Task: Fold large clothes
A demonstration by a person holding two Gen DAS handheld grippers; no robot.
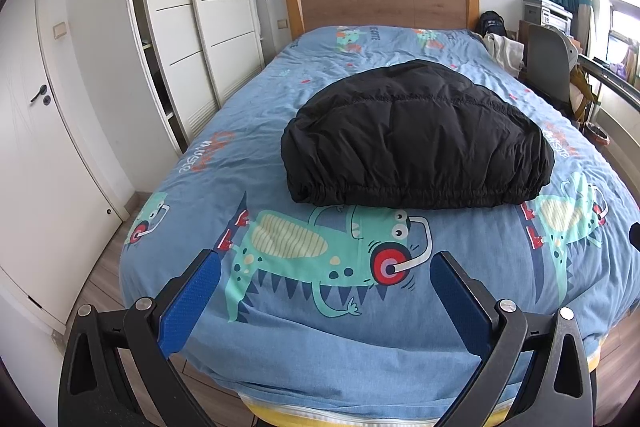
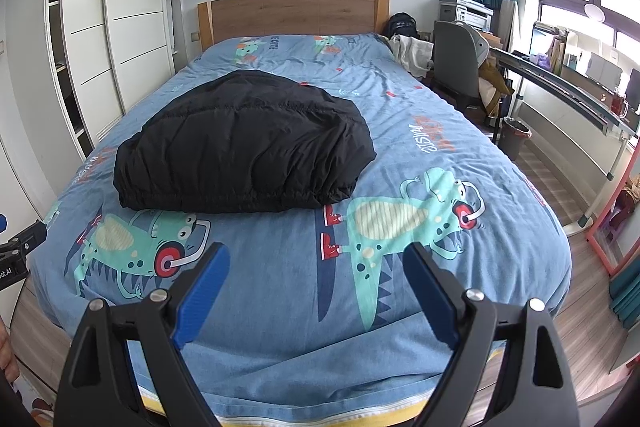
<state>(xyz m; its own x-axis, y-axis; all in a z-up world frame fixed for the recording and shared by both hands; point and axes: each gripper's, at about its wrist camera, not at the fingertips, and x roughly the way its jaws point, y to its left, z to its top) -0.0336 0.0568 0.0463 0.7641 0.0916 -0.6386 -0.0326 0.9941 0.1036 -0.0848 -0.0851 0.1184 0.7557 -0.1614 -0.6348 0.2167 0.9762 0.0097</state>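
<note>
A black puffy jacket (image 1: 416,135) lies folded into a compact bundle in the middle of the bed, its elastic hem toward me; the right wrist view has the jacket (image 2: 248,143) left of centre. My left gripper (image 1: 326,261) hangs open over the bed's foot end, well short of the jacket, nothing between its blue pads. My right gripper (image 2: 316,255) is likewise open and empty above the foot of the bed, to the right of the jacket. A piece of the left gripper (image 2: 20,247) shows at the left edge of the right wrist view.
The bed (image 1: 240,131) wears a blue cover with green cartoon monsters and a wooden headboard (image 1: 380,5). White wardrobe doors (image 1: 180,27) run along the left. A grey chair (image 2: 456,63), desk (image 2: 568,95) and bin (image 2: 516,137) stand on the right. Pale clothes (image 2: 412,53) lie near the headboard.
</note>
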